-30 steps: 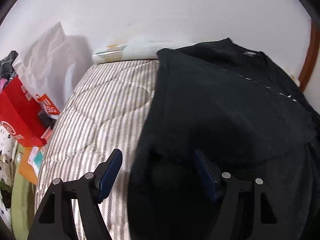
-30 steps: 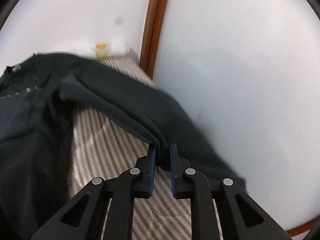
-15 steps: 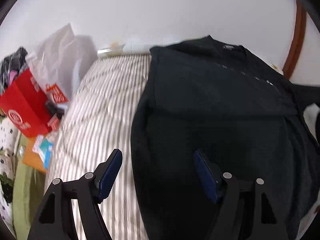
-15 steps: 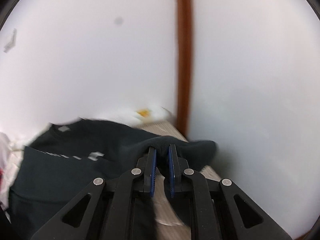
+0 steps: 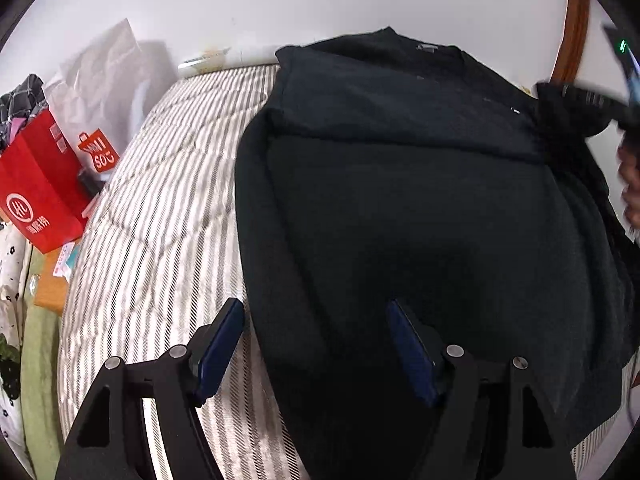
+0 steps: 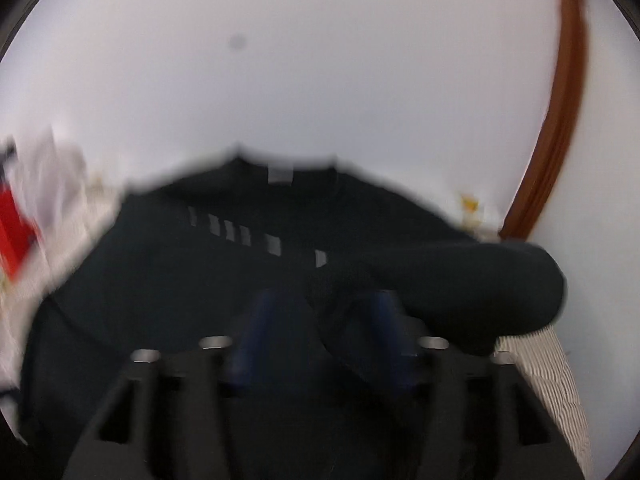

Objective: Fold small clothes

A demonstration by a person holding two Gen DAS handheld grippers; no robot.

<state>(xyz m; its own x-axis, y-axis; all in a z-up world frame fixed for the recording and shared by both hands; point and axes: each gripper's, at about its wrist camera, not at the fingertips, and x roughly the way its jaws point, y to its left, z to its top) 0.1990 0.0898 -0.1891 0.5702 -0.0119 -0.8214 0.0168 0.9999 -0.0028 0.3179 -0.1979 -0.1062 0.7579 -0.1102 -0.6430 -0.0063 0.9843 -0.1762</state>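
Observation:
A black long-sleeved sweater [image 5: 400, 184] lies spread on a striped mattress [image 5: 160, 216], its left sleeve folded in over the body. My left gripper [image 5: 316, 344] is open and empty, hovering over the sweater's lower left edge. My right gripper [image 6: 320, 320] is open in a blurred view; the right sleeve [image 6: 480, 292] lies draped between and past its fingers, over the sweater's body [image 6: 180, 280]. The right gripper also shows at the right edge of the left wrist view [image 5: 624, 80].
A red paper bag [image 5: 40, 184] and a white plastic bag [image 5: 104, 92] stand left of the mattress against the white wall. A brown wooden frame [image 5: 572, 36] rises at the back right. Clothes and papers lie at the far left.
My right gripper carried the right sleeve up and leftward over the sweater's body, then opened its jaws. My left gripper drew back a little and stayed open.

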